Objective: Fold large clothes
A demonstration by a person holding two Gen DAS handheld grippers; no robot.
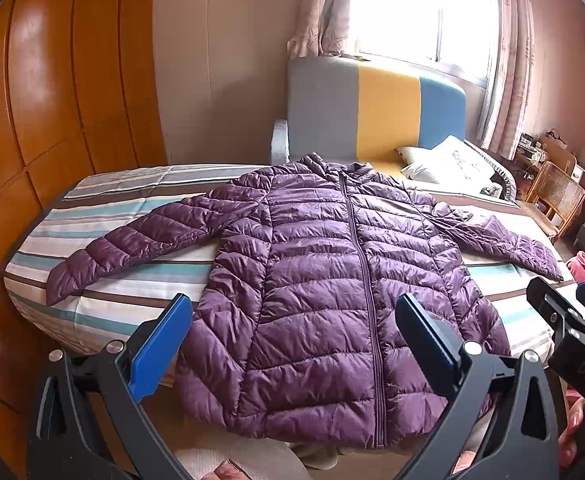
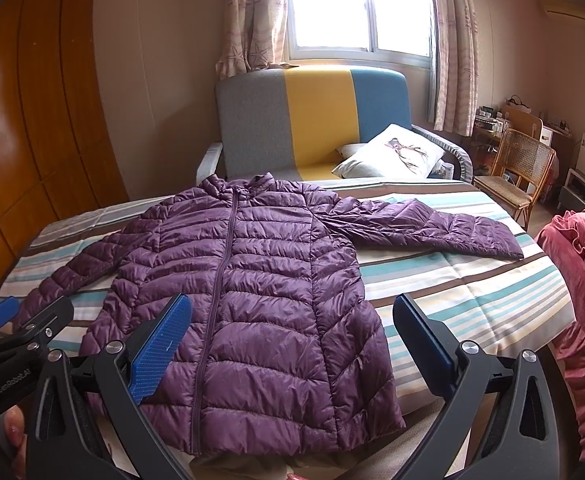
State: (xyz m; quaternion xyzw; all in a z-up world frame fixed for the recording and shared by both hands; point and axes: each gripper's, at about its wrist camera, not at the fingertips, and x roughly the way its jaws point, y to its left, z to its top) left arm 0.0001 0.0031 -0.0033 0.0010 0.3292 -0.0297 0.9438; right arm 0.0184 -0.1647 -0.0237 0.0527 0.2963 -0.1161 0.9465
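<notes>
Left gripper (image 1: 292, 340): blue-padded fingers (image 1: 160, 344) spread wide, nothing between them, held above the near hem of the purple puffer jacket (image 1: 324, 288) without touching it. Right gripper (image 2: 292, 340): fingers likewise spread wide and empty, poised over the jacket's lower right part and the bedding beside it; its black frame also shows at the right edge of the left wrist view. Jacket lies flat, front up and zipped, on the striped bedspread (image 2: 472, 280), collar toward the far side, hem overhanging the near edge of the bed. Both sleeves are stretched outward: left sleeve (image 1: 132, 240) angles down toward the left edge of the bed, right sleeve (image 2: 432, 228) runs across the stripes to the right. Beyond the collar stands a sofa (image 2: 312, 120) in grey, yellow and blue panels, with a white cushion (image 2: 392, 152) on its seat. Behind it, a bright window (image 2: 356, 8) with patterned curtains. Wooden wardrobe (image 1: 52, 100) at left; cane chair (image 2: 520, 172) and a pink ruffled fabric (image 2: 580, 260) at right.
</notes>
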